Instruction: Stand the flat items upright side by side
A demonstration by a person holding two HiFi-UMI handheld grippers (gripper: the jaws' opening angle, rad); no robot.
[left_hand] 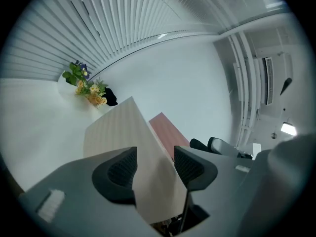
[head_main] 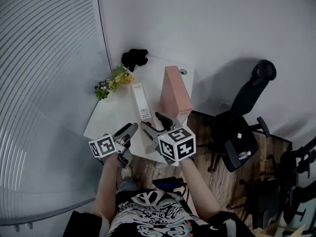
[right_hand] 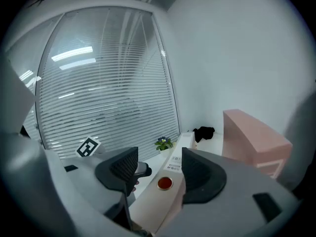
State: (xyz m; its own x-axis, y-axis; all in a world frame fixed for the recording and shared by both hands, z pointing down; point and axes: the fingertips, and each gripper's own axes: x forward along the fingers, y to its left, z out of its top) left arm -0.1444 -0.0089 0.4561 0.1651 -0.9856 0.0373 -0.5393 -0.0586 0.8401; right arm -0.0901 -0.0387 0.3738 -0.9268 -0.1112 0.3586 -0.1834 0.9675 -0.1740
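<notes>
A beige flat box (head_main: 149,143) with a red dot on its narrow edge (right_hand: 164,182) sits at the table's near edge, tilted up. My left gripper (head_main: 127,137) is shut on it, and the box's broad face (left_hand: 123,127) fills the space between the pads (left_hand: 154,169). My right gripper (head_main: 157,126) is shut on the same box from the other side (right_hand: 159,169). Beyond it a white box with a barcode label (head_main: 141,101) stands on its long edge. To its right stands a taller pink box (head_main: 175,92), also in the right gripper view (right_hand: 252,135).
The small white table (head_main: 111,117) fits into a corner between a wall and window blinds (head_main: 44,83). A flower bunch (head_main: 111,83) and a black object (head_main: 134,58) lie at its far end. A black office chair (head_main: 242,132) stands on the wood floor to the right.
</notes>
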